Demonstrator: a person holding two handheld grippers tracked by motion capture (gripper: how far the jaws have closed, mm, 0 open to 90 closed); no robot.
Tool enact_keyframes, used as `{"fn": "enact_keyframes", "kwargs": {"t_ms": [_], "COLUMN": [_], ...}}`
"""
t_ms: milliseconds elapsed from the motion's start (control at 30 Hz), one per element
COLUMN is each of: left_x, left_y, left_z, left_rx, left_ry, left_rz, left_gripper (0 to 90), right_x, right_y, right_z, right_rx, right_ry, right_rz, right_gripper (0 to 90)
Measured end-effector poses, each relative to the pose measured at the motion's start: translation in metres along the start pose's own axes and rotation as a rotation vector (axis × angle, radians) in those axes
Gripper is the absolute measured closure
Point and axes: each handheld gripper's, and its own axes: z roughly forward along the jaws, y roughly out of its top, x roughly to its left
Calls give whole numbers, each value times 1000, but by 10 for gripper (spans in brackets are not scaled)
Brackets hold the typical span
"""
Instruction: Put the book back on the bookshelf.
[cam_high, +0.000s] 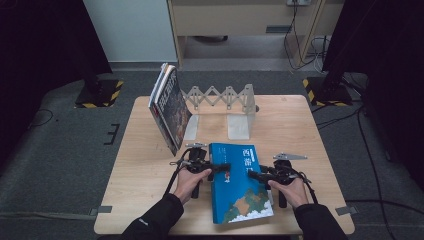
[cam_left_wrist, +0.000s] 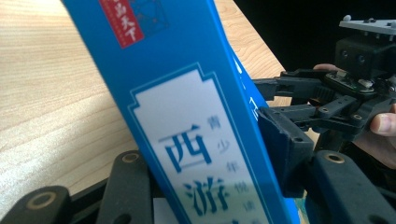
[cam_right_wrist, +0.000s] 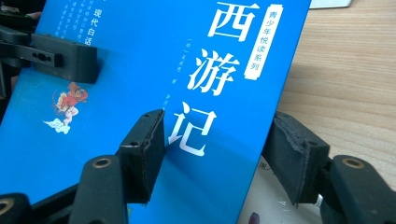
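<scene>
A blue book (cam_high: 237, 185) with white Chinese title lettering lies on the wooden table (cam_high: 300, 130) near its front edge. My left gripper (cam_high: 222, 167) reaches in from the left and is shut on the book's spine side; in the left gripper view the spine (cam_left_wrist: 201, 140) sits between its jaws (cam_left_wrist: 210, 163). My right gripper (cam_high: 252, 175) comes from the right. Its jaws (cam_right_wrist: 219, 149) straddle the book's (cam_right_wrist: 140, 70) right edge, one pad over the cover, the other just off the edge, not pressing. The left gripper's jaw (cam_right_wrist: 65, 56) lies on the cover farther off.
Two or three books (cam_high: 170, 105) lean at the back left against a grey expanding book rack (cam_high: 225, 95) with metal end plates (cam_high: 240, 125). Stand bases with yellow-black tape (cam_high: 97, 92) sit on the floor behind the table.
</scene>
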Motion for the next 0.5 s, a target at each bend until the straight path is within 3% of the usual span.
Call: {"fn": "enact_keyframes", "kwargs": {"t_ms": [133,233,500], "left_x": [-2,-6,-18], "left_y": [0,3,14], "left_z": [-1,-4,-15], "left_rx": [-3,-16,-85], "left_ry": [-4,-3,-6], "left_rz": [9,41,85], "left_gripper": [515,524,559], "right_x": [2,2,5], "right_y": [2,4,11], "right_z": [-1,-3,-9], "right_rx": [-1,-9,-104], "right_ry": [8,13,26], "right_rz": [-17,-27,-42], "right_gripper": [409,427,473]}}
